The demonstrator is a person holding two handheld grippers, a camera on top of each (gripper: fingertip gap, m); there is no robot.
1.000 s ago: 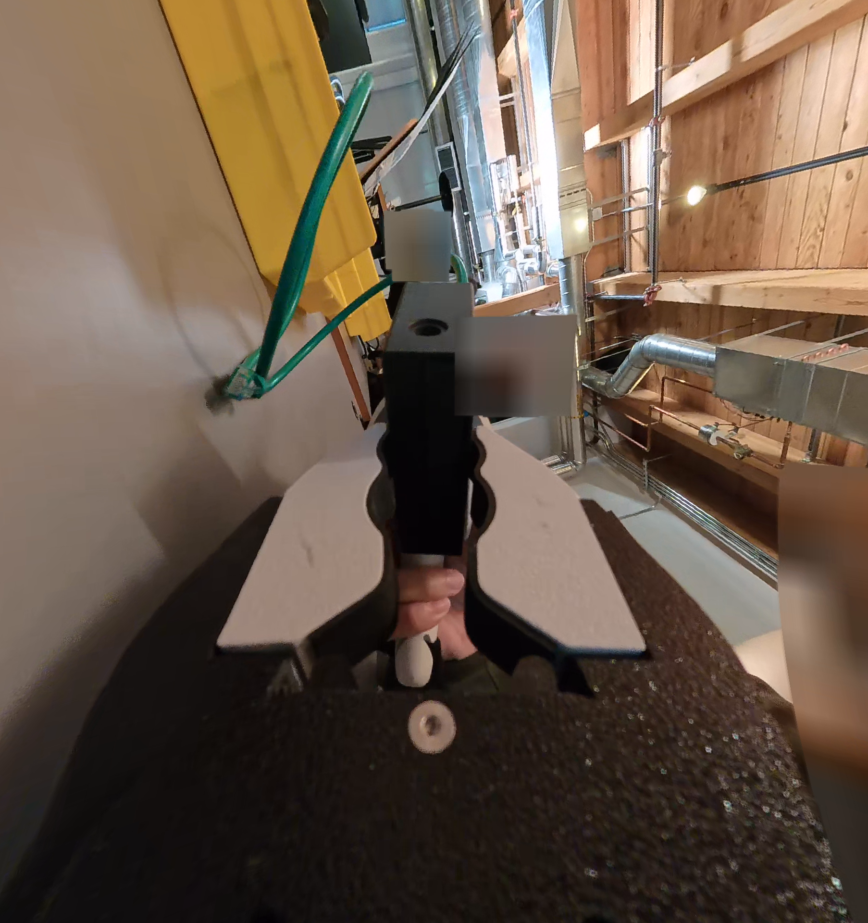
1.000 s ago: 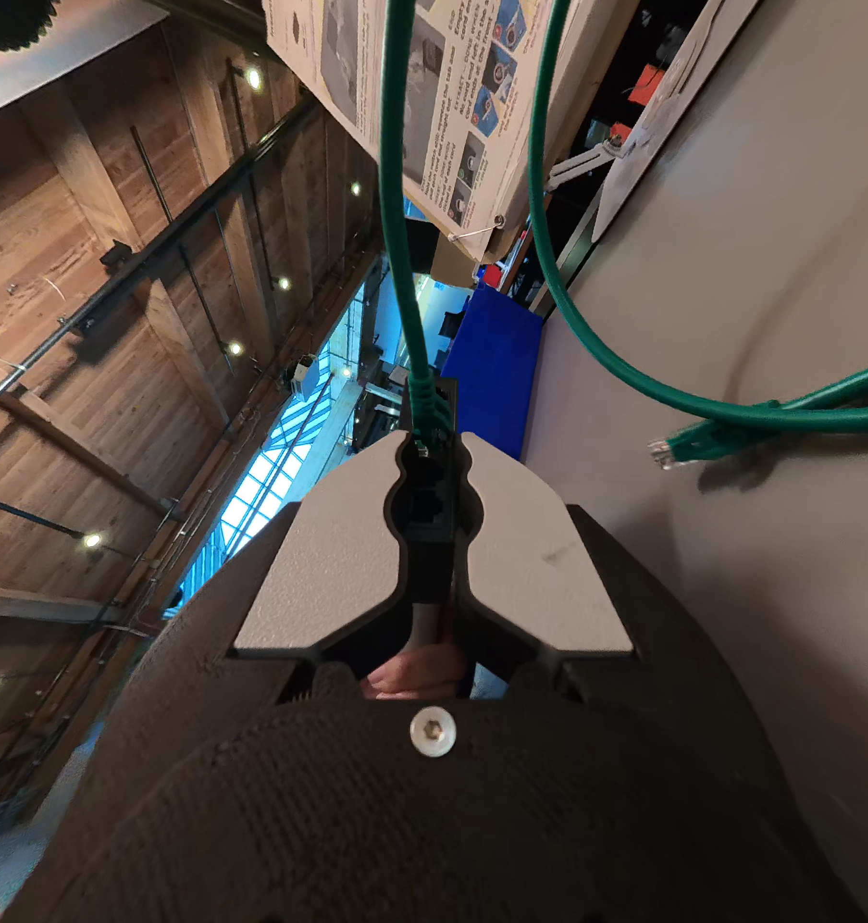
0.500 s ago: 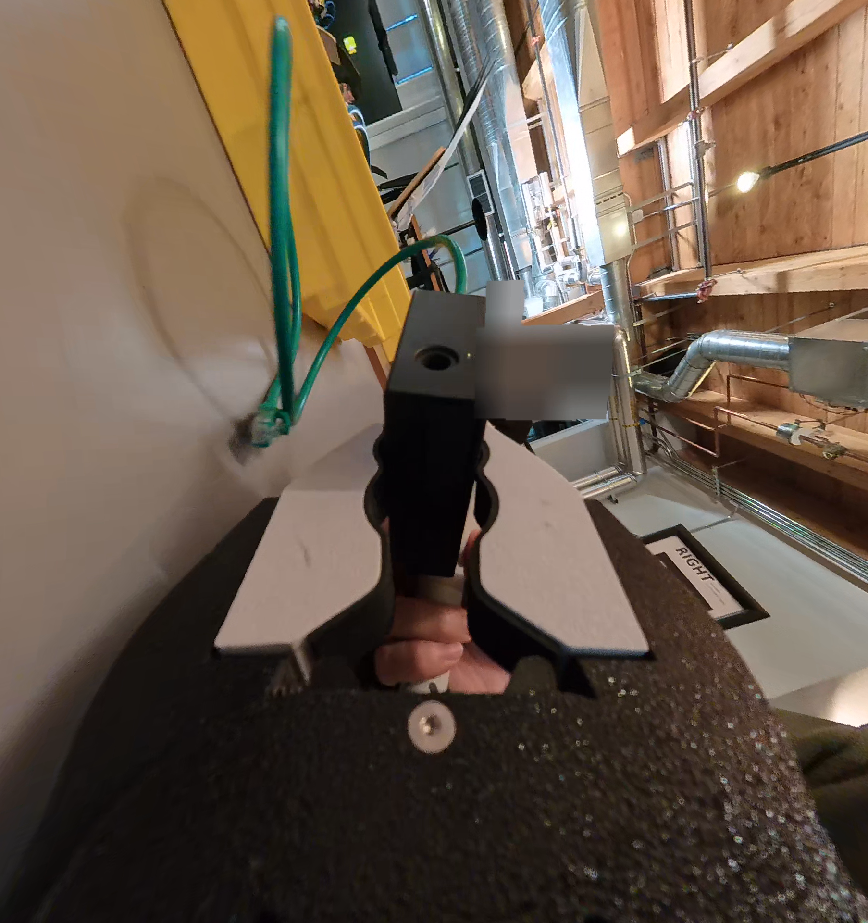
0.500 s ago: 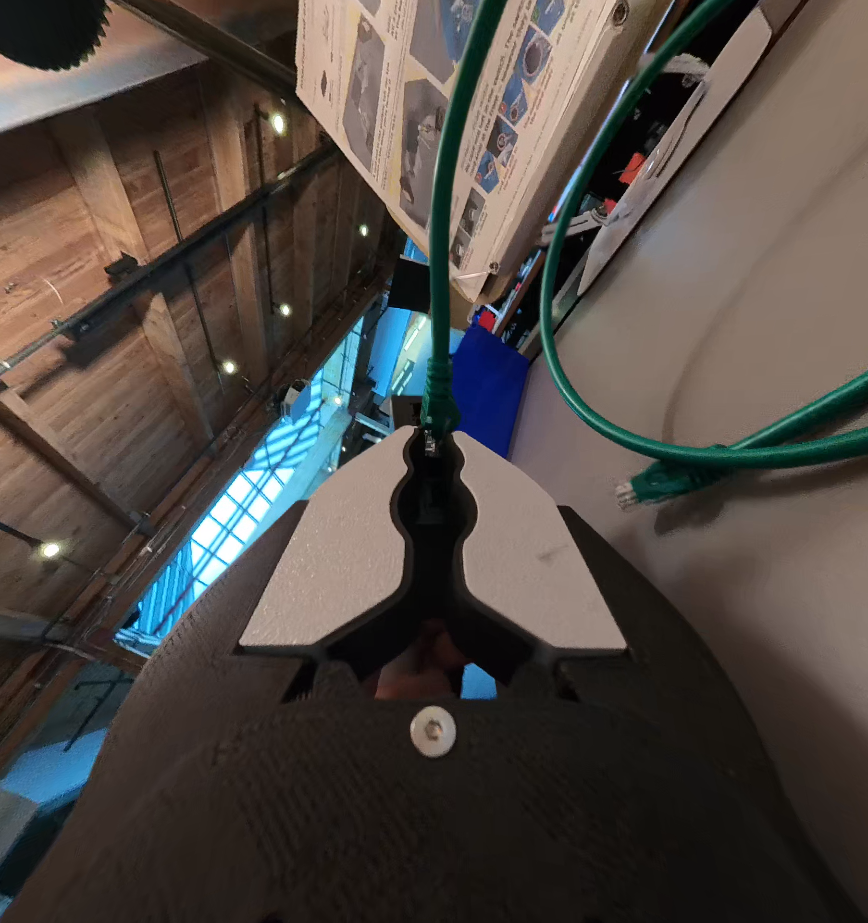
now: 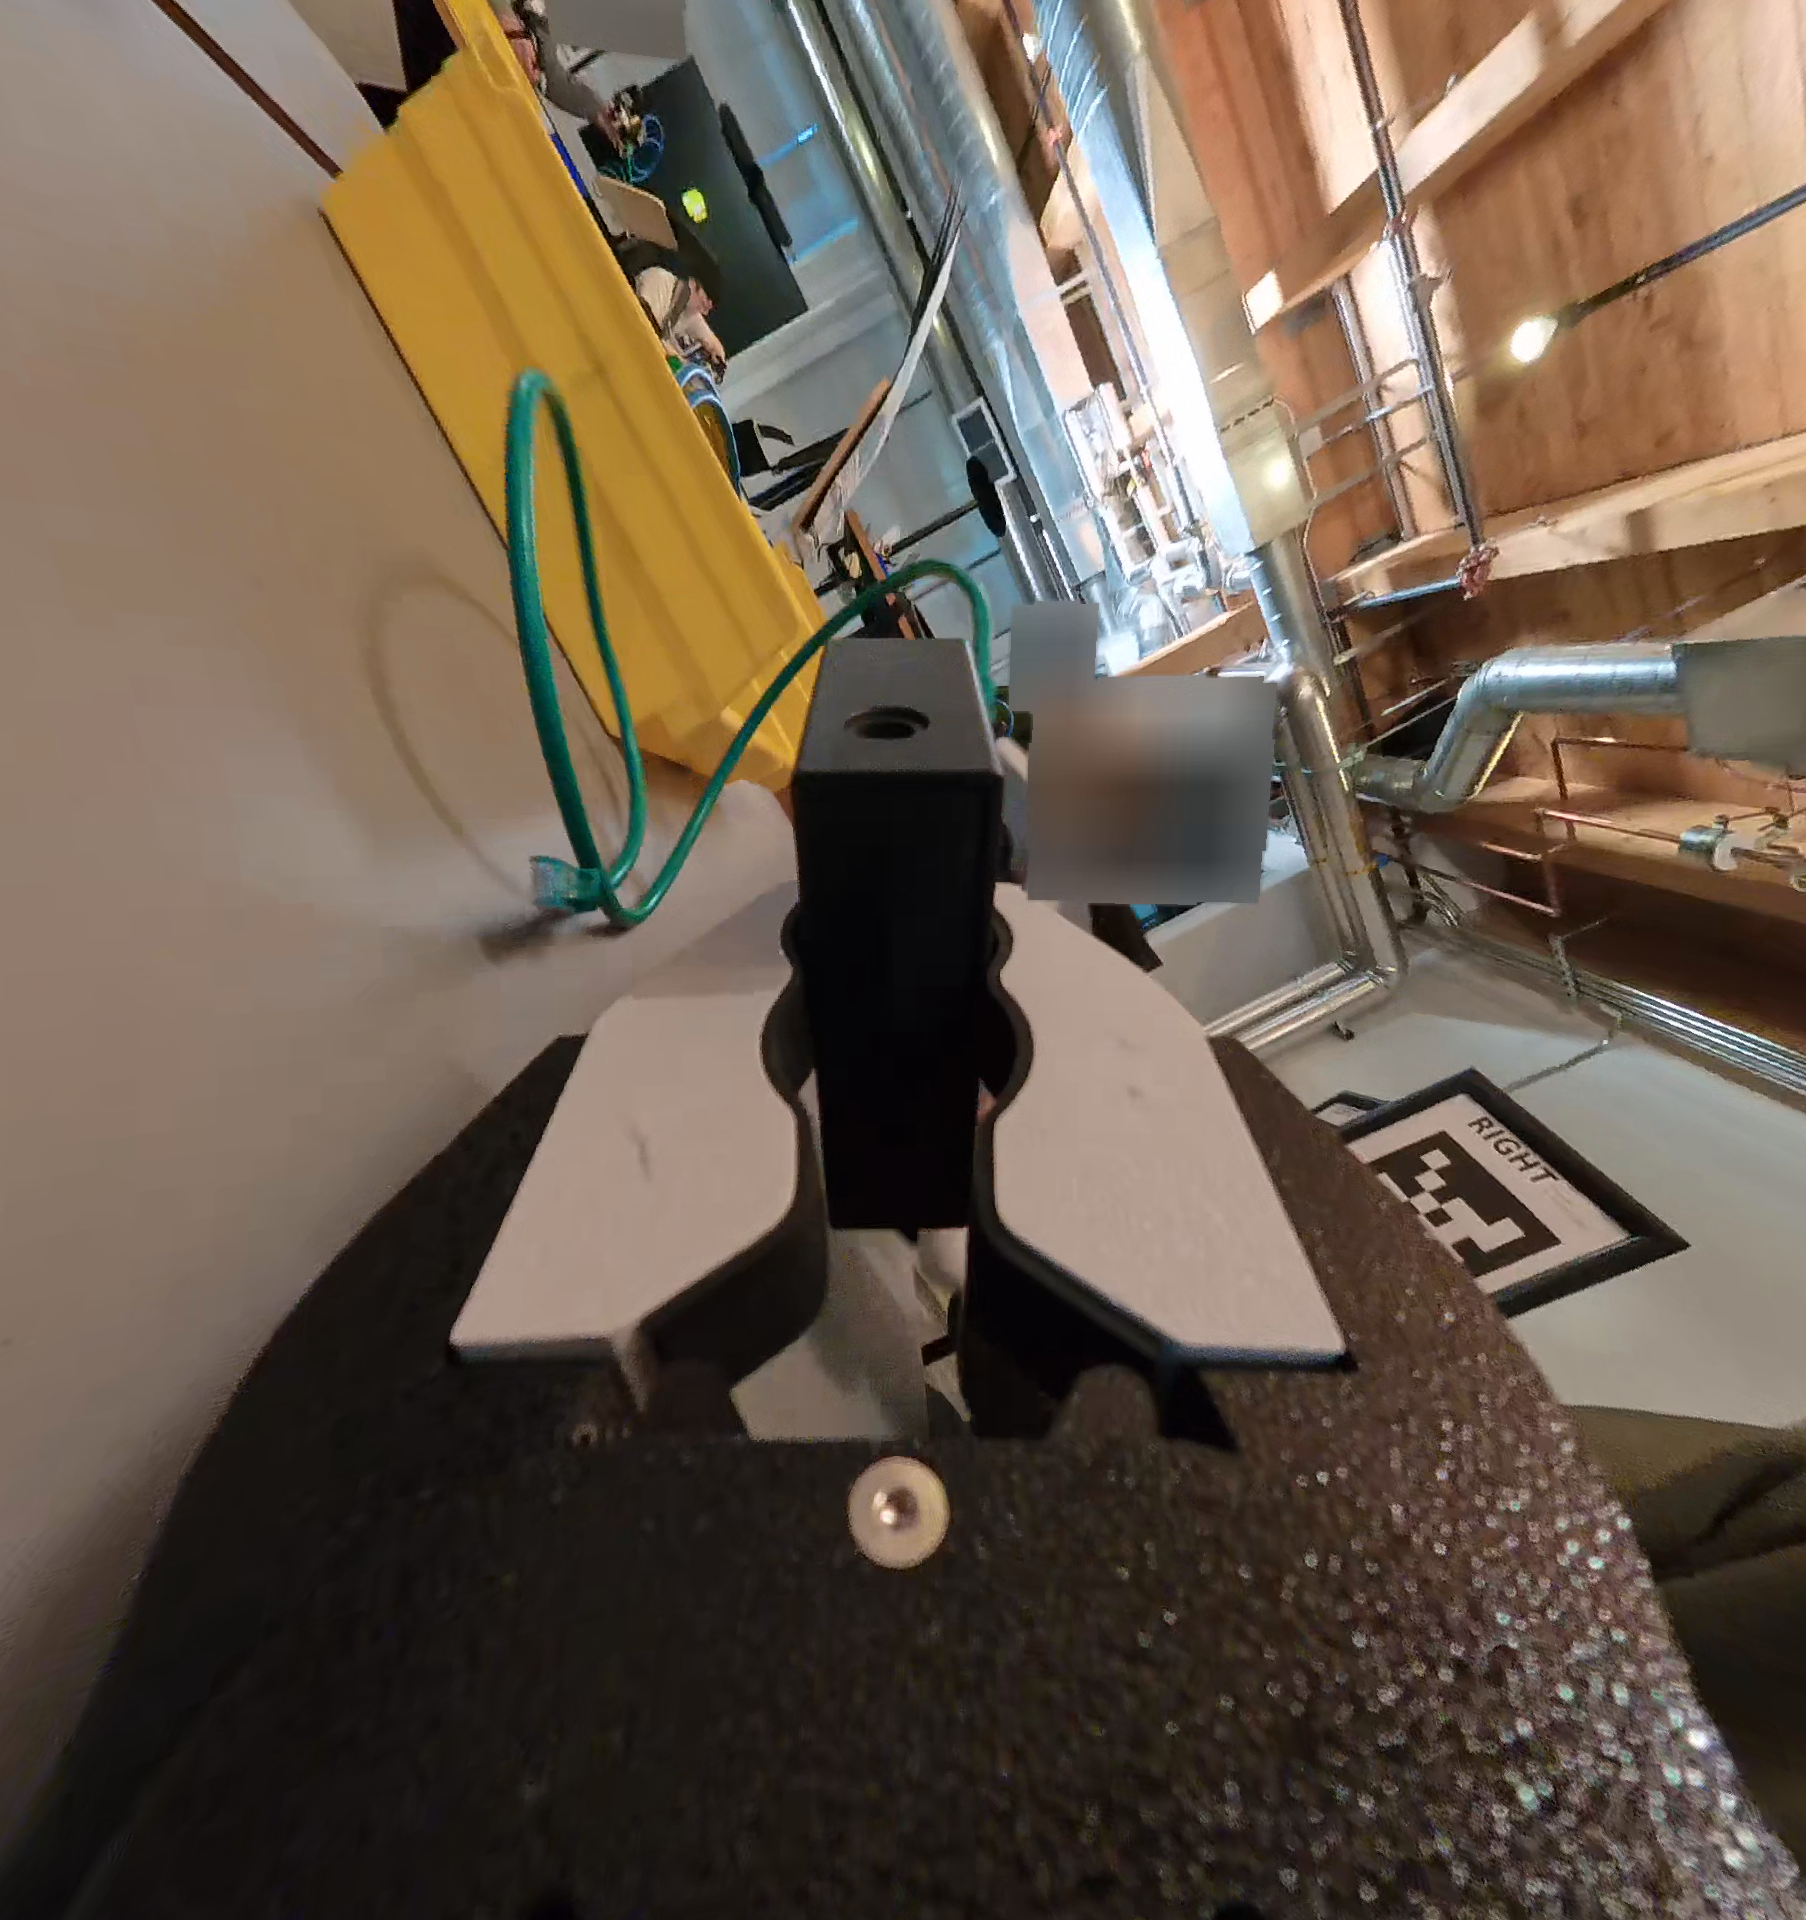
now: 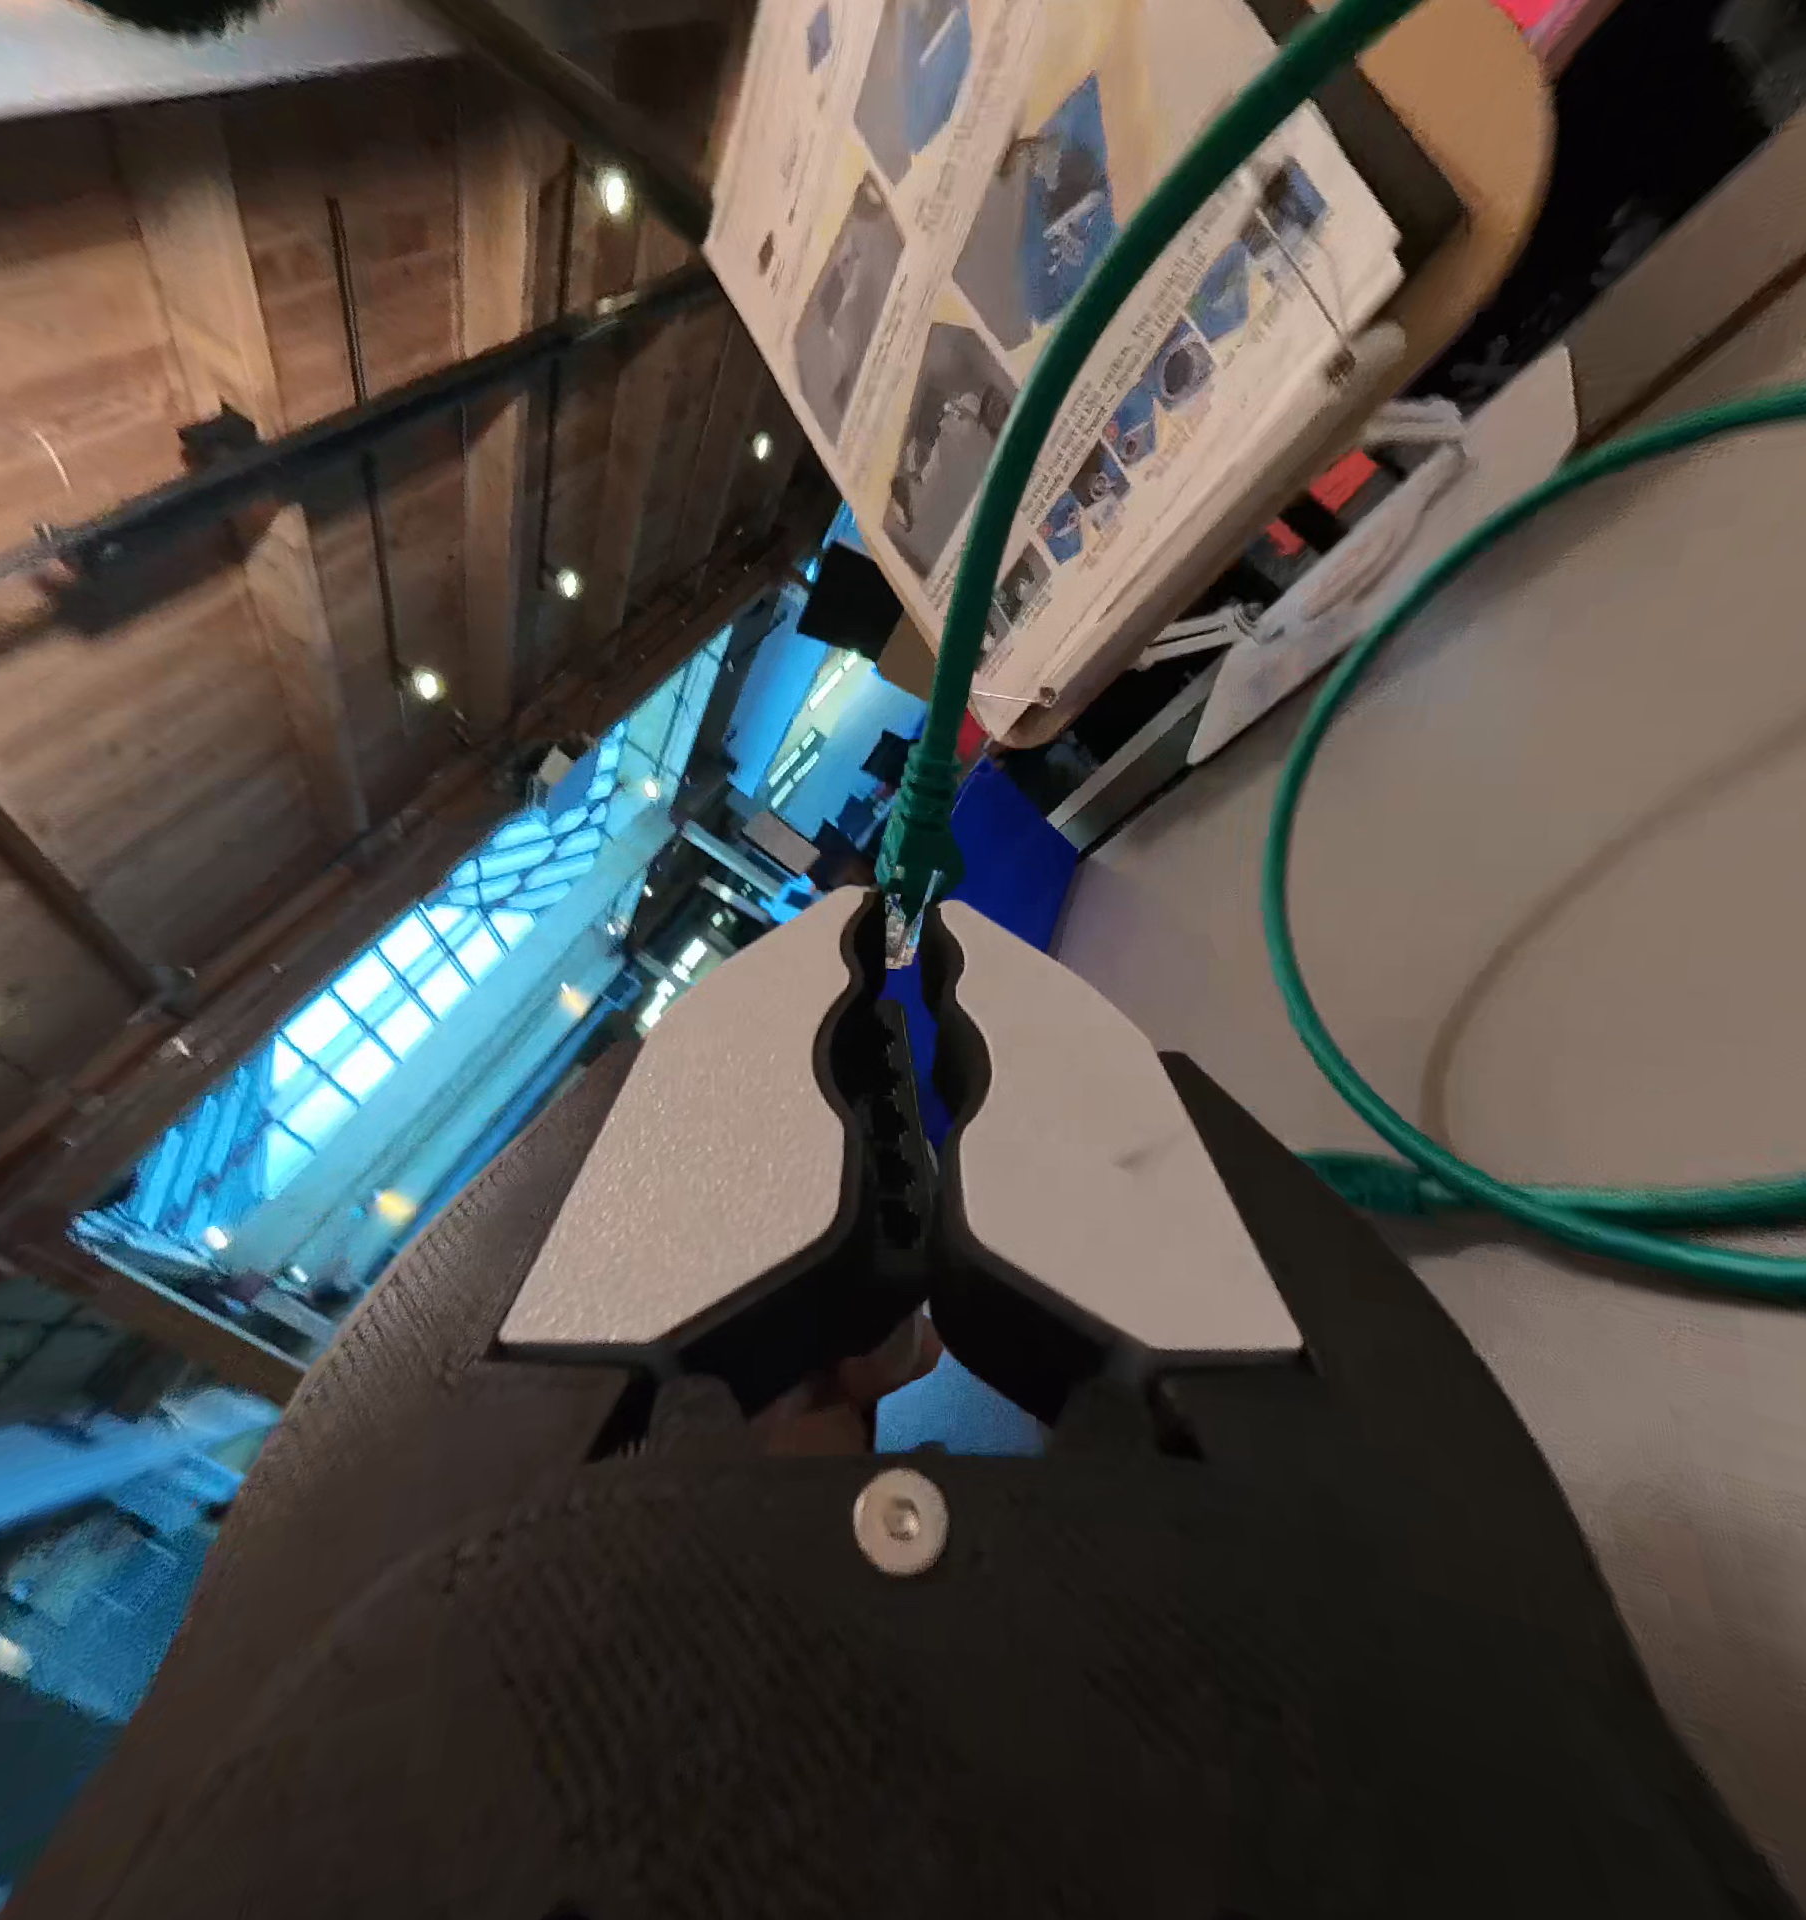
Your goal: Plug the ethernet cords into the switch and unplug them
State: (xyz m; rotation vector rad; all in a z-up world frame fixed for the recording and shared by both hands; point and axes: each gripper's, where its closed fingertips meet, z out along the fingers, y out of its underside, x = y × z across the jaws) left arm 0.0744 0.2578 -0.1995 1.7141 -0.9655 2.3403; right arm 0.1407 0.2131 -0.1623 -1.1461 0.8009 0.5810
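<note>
A: Left wrist view: what does the left gripper (image 5: pixel 894 1049) hold?

B: It is clamped on the switch (image 5: pixel 894 935), a black rectangular block that stands up between the two grey fingers (image 5: pixel 660 1164). The upper end face has one round hole. The ports are not visible from this side. The block is lifted, clear of the table.

A: And further out?

B: To the left lies the pale table (image 5: pixel 203 727), tilted in the picture. On it a thin green ethernet cord (image 5: pixel 566 665) makes a tall loop, and its plug (image 5: pixel 564 885) rests on the table surface, free. Behind the loop is a yellow ribbed panel (image 5: pixel 566 416). At the lower right a black and white marker card (image 5: pixel 1481 1195) is visible.

A: Right wrist view: how is the right gripper (image 6: pixel 904 935)?

B: Its fingers are together on a clear plug with a green boot (image 6: pixel 914 831), pinched at the very tips. The green cord (image 6: pixel 1044 384) rises from it and curves to the upper right. Behind the narrow gap between the fingers, a black strip with a row of ports (image 6: pixel 894 1132) shows; the plug is just above it, not inserted.

A: What is beside?

B: On the grey table (image 6: pixel 1605 935) to the right, more green cord (image 6: pixel 1325 1018) lies in a wide curve, and another green boot (image 6: pixel 1382 1184) lies there loose. A printed poster (image 6: pixel 1034 312) hangs above.
</note>
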